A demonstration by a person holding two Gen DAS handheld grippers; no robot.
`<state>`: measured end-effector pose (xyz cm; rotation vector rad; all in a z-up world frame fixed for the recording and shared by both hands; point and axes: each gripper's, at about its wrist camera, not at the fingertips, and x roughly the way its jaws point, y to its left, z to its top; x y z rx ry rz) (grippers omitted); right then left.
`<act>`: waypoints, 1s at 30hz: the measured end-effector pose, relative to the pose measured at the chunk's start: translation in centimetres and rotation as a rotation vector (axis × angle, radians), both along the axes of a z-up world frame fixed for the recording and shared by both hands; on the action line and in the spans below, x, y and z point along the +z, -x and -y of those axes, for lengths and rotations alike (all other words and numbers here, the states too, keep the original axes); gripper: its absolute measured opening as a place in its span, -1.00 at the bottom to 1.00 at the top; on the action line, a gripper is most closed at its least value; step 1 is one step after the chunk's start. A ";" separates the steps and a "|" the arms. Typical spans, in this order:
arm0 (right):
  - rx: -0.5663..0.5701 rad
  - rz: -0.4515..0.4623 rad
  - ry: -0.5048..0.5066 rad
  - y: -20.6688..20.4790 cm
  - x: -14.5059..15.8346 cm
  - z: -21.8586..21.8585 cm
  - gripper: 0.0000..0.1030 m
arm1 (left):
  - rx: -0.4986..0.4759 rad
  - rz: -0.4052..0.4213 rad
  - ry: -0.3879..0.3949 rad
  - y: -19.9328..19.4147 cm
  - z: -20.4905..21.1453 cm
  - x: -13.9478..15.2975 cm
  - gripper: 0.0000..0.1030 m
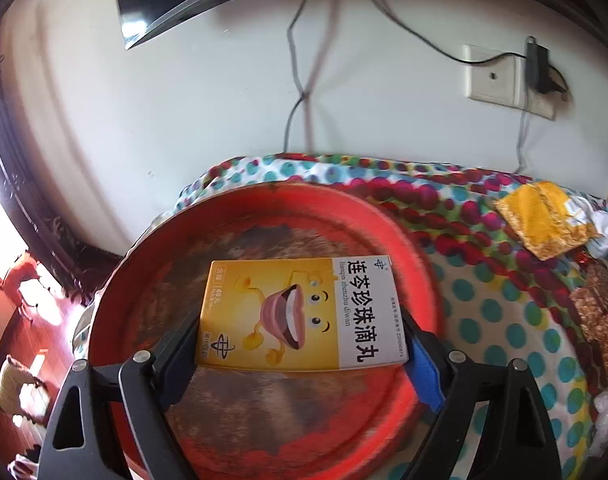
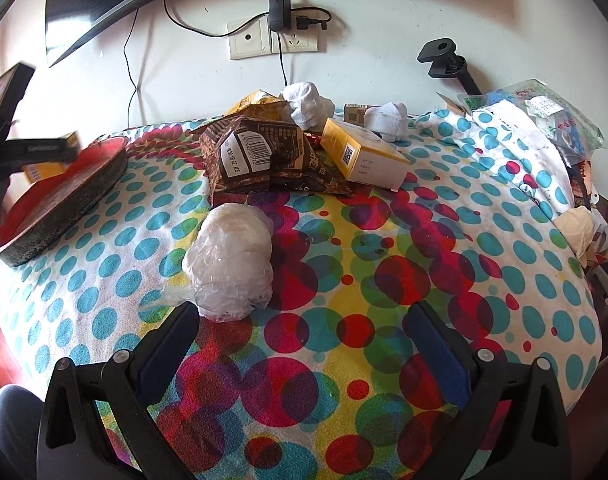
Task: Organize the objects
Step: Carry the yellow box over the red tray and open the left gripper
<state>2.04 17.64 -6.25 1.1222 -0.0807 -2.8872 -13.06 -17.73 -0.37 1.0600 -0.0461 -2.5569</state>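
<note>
The left hand-held gripper (image 1: 304, 344) clamps a flat yellow-and-white cardboard medicine box (image 1: 299, 314) printed with a cartoon mouth figure and Chinese lettering, its black finger pressed to one short edge and its blue-padded finger to the other. The box sits over the worn brown middle of a round red tray with a raised rim (image 1: 408, 240); whether it touches the tray floor cannot be told. The tray rests at the left end of a surface covered by a cloth with teal, red and green dots (image 2: 384, 280), close to a white wall. The right hand-held gripper (image 2: 304, 332) hangs above the cloth with its fingers spread wide and nothing between them. Just ahead of its left finger lies a lumpy bundle wrapped in clear plastic film (image 2: 231, 264). Farther back stands a heap: a crumpled brown snack bag with a barcode label (image 2: 255, 156), a second yellow-and-white carton (image 2: 364, 154) leaning against it, and two rolled white socks (image 2: 308, 106) near the wall. A wall socket with a black plug adapter (image 2: 277, 14) sits above the heap, and more bags and papers (image 2: 544, 120) crowd the right end of the cloth.
</note>
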 end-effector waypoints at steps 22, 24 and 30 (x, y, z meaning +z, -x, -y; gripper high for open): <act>0.043 -0.029 -0.068 -0.6 -0.6 1.4 1.00 | 0.205 0.052 -0.109 -1.8 9.6 -3.4 0.74; 0.045 -0.029 -0.071 -0.6 -0.6 1.4 1.00 | 0.206 0.057 -0.107 -1.7 9.5 -3.4 0.74; 0.043 -0.029 -0.058 -0.7 -0.6 1.2 1.00 | 0.209 0.079 -0.102 -1.4 9.5 -3.6 0.77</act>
